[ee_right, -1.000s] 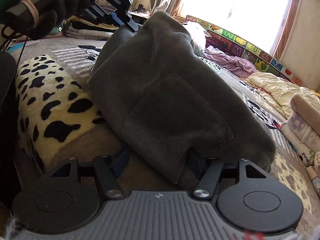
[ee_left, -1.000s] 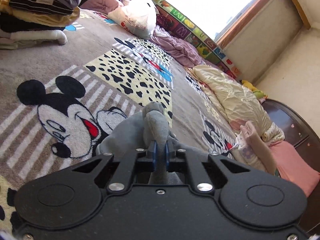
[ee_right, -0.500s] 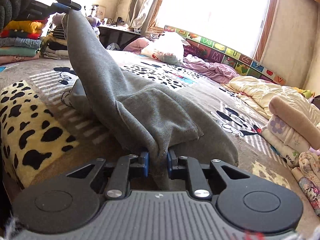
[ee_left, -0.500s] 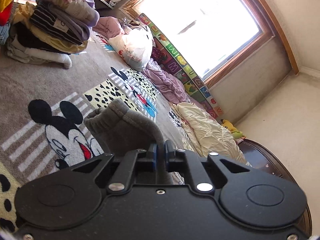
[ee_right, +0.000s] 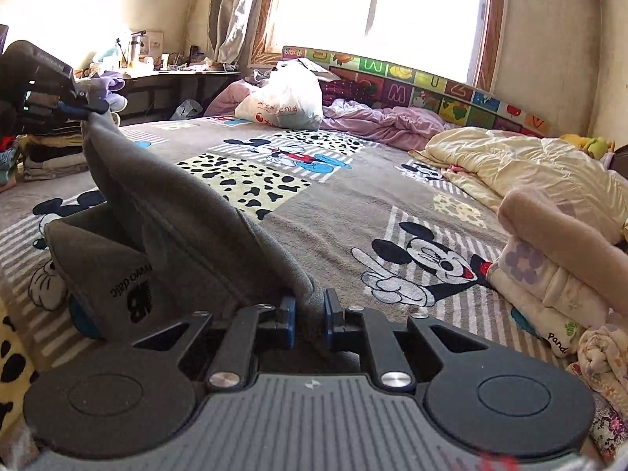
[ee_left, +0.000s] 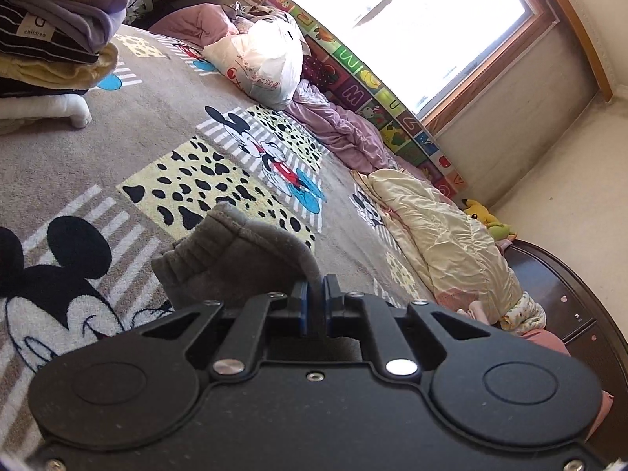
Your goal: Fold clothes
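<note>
grey garment (ee_right: 188, 216) now stretched between both grippers

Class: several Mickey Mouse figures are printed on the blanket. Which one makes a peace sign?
The winking Mickey right of the right tongs, beside the folded pile; the others show no V-sign.

Grey garment (ee_right: 188, 219): I see soft, matt fleece-like cloth with a ribbed cuff and a black printed logo.
Left gripper (ee_left: 316, 306): matt black plastic body, blue pads, shiny metal screws; pinched on the cloth.
Right gripper (ee_right: 306, 320): I read ribbed grey plastic on matt black, with shiny metal screws.
Rug (ee_right: 333, 212): short, rough matt pile under the garment.
Cream quilt (ee_left: 439, 231): glossy, crinkled satin, beyond the garment.
White bag (ee_left: 263, 62): I see thin, glossy plastic.
Window frame (ee_left: 565, 19): smooth wood.
</note>
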The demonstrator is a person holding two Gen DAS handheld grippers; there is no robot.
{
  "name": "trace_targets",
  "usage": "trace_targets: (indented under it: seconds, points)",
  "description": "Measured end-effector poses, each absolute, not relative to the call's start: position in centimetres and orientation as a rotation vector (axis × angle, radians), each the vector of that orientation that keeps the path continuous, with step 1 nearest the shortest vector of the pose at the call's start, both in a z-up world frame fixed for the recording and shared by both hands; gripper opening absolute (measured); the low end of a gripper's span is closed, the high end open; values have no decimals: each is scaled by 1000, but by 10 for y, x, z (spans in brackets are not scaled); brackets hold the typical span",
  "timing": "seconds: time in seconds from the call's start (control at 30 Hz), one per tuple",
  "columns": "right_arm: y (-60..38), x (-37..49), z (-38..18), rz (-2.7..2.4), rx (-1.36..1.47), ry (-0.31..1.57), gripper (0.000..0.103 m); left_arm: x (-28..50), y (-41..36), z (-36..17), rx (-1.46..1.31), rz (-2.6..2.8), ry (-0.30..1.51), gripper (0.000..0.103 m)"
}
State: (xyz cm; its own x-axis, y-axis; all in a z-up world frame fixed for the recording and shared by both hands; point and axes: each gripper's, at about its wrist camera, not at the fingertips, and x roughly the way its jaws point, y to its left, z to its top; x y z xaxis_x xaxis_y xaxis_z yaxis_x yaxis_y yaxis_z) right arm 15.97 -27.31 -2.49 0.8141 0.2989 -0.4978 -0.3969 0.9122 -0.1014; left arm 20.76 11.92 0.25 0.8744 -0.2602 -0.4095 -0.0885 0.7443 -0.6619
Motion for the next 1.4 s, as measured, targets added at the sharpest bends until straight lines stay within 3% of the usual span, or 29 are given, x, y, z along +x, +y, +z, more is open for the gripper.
trace_targets:
  seconds: [0.23, 0.3, 0.37, 0.4, 0.63, 0.7, 0.77, 0.97, 1.27, 1.4]
  points:
    - [-288, 249, -33, 409, -123, 639, 16, 277, 113, -24, -711, -54, 588, 7]
    - [-286, 272, -42, 388, -108, 685, 18, 291, 112, -30, -702, -44, 612, 22]
    - [-290, 291, -48, 356, -74, 719, 28, 289, 117, -31, -720, -37, 606, 54]
    - [-295, 297, -50, 336, -29, 732, 30, 284, 121, -31, -738, -42, 592, 56]
    - [-359, 267, -35, 248, 370, 625, 35, 204, 149, -36, -794, -24, 558, 58]
    - [-374, 240, -41, 231, 480, 607, 42, 179, 157, -42, -819, -6, 561, 59]
    - [-381, 213, -52, 207, 568, 607, 48, 157, 163, -51, -852, 17, 567, 59]
    - [-376, 126, -113, 208, 908, 639, 53, 118, 174, -74, -941, 31, 577, 60]
    - [-348, 122, -141, 294, 946, 600, 67, 132, 170, -103, -980, -66, 649, 62]
    - [-340, 137, -140, 299, 931, 586, 66, 143, 158, -101, -923, -124, 652, 62]
